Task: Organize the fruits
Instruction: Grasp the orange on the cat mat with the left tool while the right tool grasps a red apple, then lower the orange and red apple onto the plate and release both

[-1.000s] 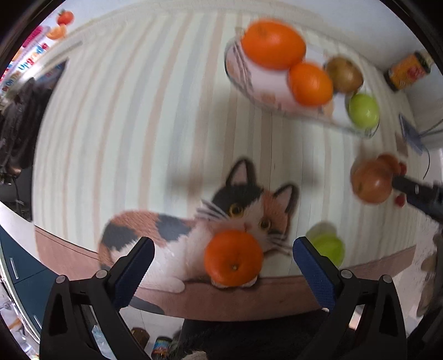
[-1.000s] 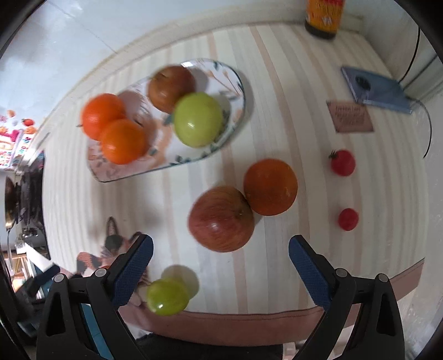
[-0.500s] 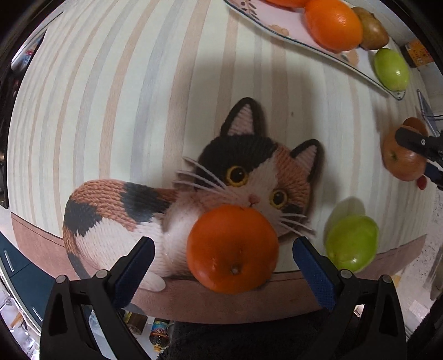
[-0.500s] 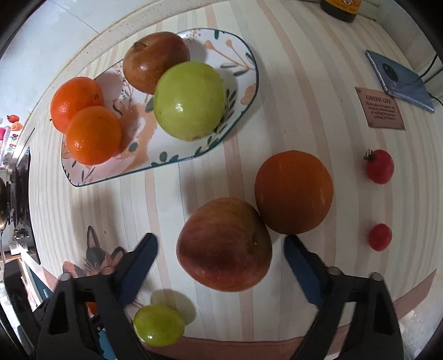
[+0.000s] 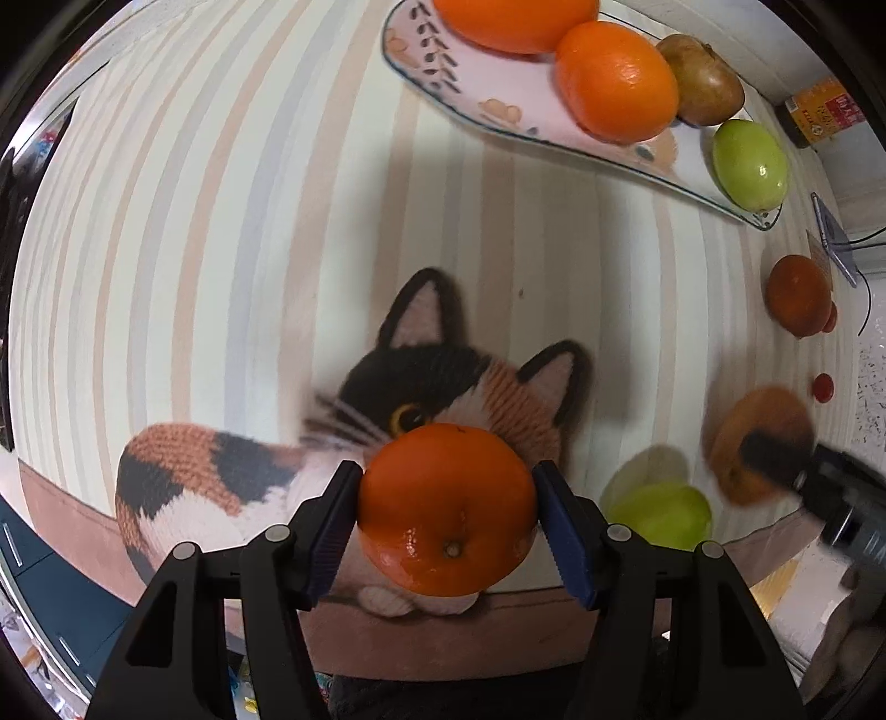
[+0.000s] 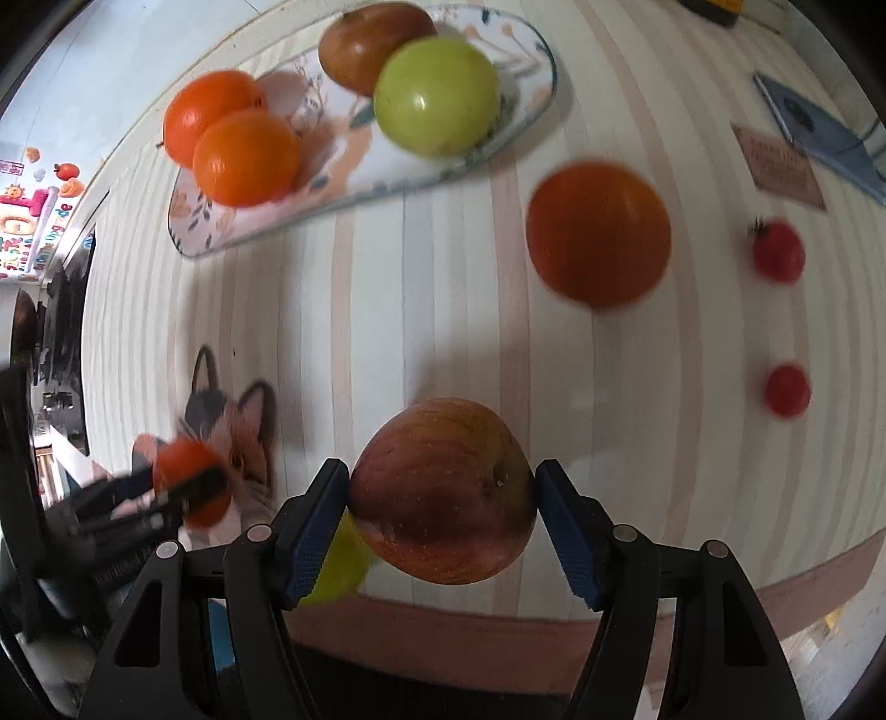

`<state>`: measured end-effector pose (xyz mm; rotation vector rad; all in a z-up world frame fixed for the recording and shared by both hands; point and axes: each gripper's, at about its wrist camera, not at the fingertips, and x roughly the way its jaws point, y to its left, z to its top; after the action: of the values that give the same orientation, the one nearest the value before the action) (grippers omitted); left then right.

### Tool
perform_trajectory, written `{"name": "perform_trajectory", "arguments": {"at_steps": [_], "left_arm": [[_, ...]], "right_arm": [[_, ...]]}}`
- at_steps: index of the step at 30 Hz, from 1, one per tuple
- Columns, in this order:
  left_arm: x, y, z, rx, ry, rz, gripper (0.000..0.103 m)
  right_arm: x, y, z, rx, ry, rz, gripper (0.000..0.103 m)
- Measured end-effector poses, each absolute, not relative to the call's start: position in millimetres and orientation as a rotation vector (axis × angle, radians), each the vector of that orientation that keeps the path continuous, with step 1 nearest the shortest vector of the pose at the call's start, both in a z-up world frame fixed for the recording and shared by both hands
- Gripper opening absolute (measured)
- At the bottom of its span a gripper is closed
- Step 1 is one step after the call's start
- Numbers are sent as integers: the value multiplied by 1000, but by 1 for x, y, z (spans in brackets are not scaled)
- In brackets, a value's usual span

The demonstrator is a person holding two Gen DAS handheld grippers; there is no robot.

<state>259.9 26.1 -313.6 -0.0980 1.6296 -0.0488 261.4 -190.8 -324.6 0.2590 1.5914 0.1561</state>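
Observation:
My left gripper [image 5: 447, 512] is shut on an orange [image 5: 447, 508], held over the cat picture near the mat's front edge. My right gripper [image 6: 442, 509] is shut on a red apple [image 6: 443, 490], lifted a little above the mat; it shows blurred in the left wrist view [image 5: 761, 443]. The patterned plate [image 6: 354, 183] at the back holds two oranges [image 6: 246, 158], a brown-red apple [image 6: 374, 44] and a green apple [image 6: 437, 97]. A loose orange [image 6: 598, 232] and a small green fruit [image 5: 662, 515] lie on the mat.
Two cherry tomatoes [image 6: 778, 257] [image 6: 786, 390] lie at the right. A brown card [image 6: 783, 166] and a blue pouch [image 6: 814, 130] lie far right. A jar [image 5: 822, 111] stands at the back. The mat's front edge [image 6: 554, 615] is just below the grippers.
Both grippers have closed: the left on the orange, the right on the red apple. The apple has come away from the loose orange and is lifted.

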Motion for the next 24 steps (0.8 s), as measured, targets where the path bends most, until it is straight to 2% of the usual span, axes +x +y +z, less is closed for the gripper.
{"name": "perform_trajectory", "arguments": {"at_steps": [7, 15, 24], "left_arm": [[264, 20, -318, -76, 1632, -58, 61], [267, 8, -314, -78, 1616, -55, 61], [289, 9, -266, -191, 1539, -108, 61]], "right_arm": [[249, -208, -337, 380, 1600, 142, 73], [252, -207, -335, 359, 1587, 151, 72], [259, -209, -322, 441, 1555, 191, 72]]}}
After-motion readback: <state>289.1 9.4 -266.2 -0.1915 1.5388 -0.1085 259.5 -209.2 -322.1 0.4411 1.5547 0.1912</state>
